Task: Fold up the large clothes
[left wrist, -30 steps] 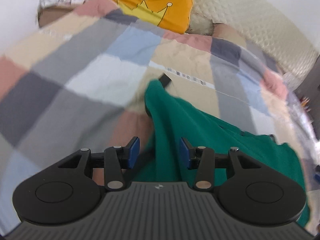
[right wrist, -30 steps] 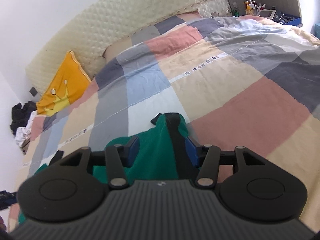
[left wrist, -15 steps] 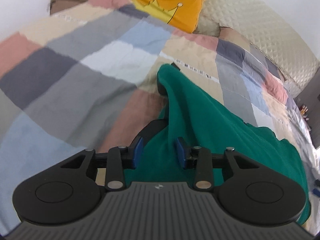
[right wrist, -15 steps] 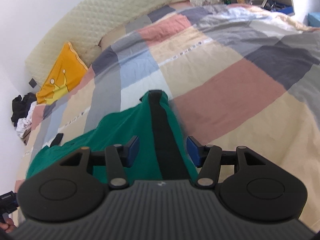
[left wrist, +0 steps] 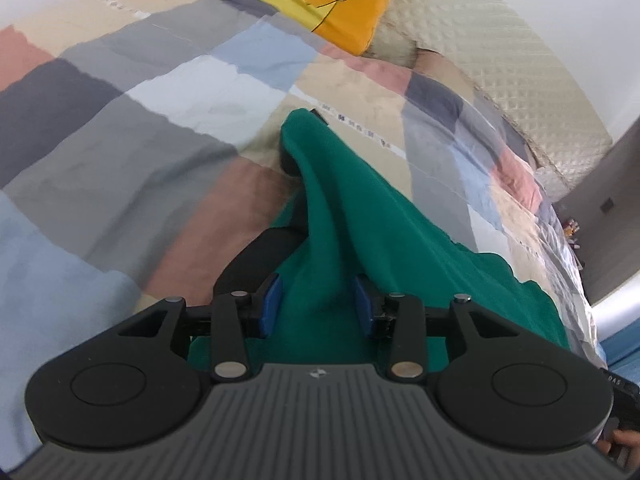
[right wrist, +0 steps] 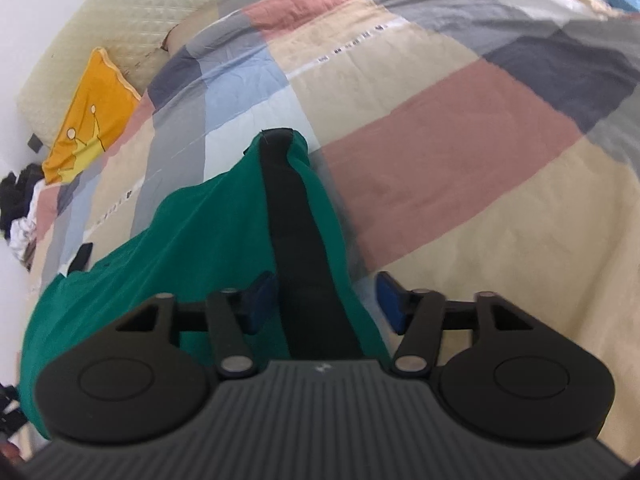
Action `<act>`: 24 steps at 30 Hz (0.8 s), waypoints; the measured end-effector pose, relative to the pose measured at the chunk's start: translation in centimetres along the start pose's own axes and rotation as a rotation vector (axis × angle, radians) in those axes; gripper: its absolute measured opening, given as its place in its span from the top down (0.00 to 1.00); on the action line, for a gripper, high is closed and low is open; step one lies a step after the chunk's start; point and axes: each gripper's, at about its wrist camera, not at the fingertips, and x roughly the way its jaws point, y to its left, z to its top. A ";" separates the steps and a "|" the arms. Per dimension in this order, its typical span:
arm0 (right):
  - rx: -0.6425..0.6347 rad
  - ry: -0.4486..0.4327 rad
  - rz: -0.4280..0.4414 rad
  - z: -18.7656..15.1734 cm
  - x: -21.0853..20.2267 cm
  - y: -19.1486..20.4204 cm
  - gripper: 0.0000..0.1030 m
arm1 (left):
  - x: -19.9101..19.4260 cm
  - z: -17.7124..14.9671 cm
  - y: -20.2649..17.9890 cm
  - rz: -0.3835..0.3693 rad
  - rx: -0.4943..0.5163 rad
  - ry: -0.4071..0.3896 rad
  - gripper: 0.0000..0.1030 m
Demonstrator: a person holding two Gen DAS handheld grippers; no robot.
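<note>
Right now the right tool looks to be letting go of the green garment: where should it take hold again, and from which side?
On the black band running along the green garment, just ahead of the right tool, whose jaws are opening with the fabric between them. Come from above along the band: it forms a raised ridge lying lengthwise between the pads, easier to pinch than the flatter cloth beside it.

A: The green garment is soft matt cloth with a black fabric band. The patchwork quilt?

B: Crumpled cotton-like cloth, dull. The headboard at the bed's far edge looks padded, with a dimpled quilted finish.

A: And the left hand-held gripper?

B: Matt black ribbed plastic, shiny metal pins, blue rubbery pads.
</note>
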 end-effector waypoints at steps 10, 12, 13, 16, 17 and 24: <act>0.043 0.056 0.089 -0.9 1.1 0.3 0.37 | 0.7 -0.7 -0.1 0.116 0.004 -0.013 0.88; -0.001 0.024 0.068 -1.0 0.7 1.1 0.51 | 0.8 -0.6 0.0 0.128 0.001 -0.020 0.91; -0.016 0.008 0.058 -1.1 0.5 1.5 0.56 | 0.7 -0.6 0.0 0.128 0.000 -0.028 0.92; -0.051 -0.033 0.054 -1.0 -0.4 2.0 0.75 | -0.4 -0.4 0.1 0.149 0.000 -0.071 0.94; -0.053 -0.048 0.063 -0.9 -0.7 2.0 0.78 | -0.8 -0.3 0.3 0.150 -0.011 -0.084 0.94; -0.016 -0.148 0.126 -0.4 -3.2 1.3 0.84 | -3.9 0.6 2.2 0.116 -0.106 -0.155 0.95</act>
